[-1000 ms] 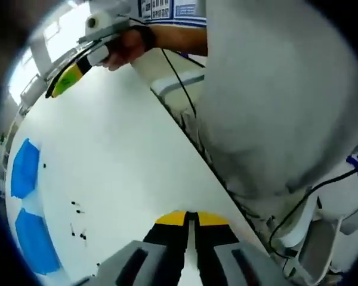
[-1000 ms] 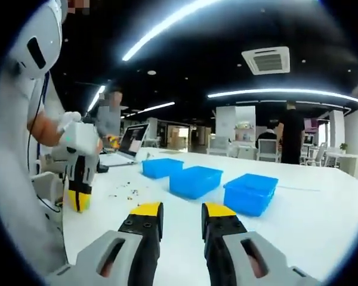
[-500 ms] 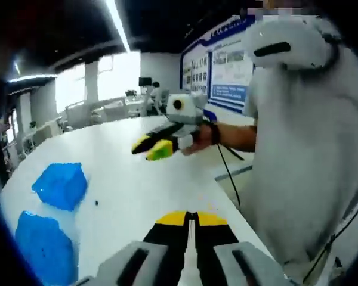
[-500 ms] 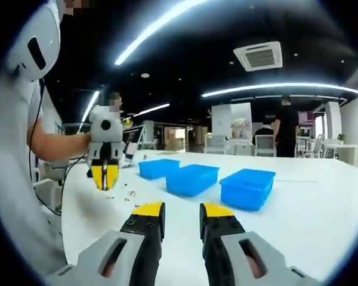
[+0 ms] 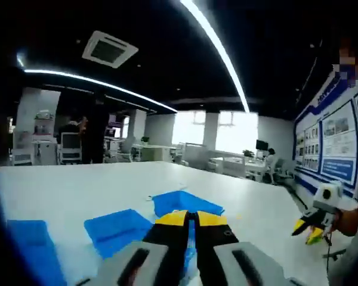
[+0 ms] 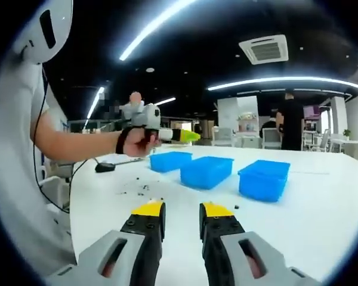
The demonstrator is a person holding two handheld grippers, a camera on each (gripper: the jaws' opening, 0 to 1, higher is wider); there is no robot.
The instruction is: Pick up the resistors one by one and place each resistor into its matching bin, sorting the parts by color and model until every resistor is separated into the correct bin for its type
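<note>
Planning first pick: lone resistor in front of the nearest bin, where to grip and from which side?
Judging by its pose, the lone resistor lies flat on the table, apart from the nearest bin. Best come straight down with the right gripper, jaws already apart, and pinch the body; its leads are too small to make out.

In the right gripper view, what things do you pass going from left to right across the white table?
Person's forearm → hand holding the left tool → far blue plastic bin → middle blue plastic bin → nearest blue plastic bin. The tiny dark resistors are scattered below the hand.
</note>
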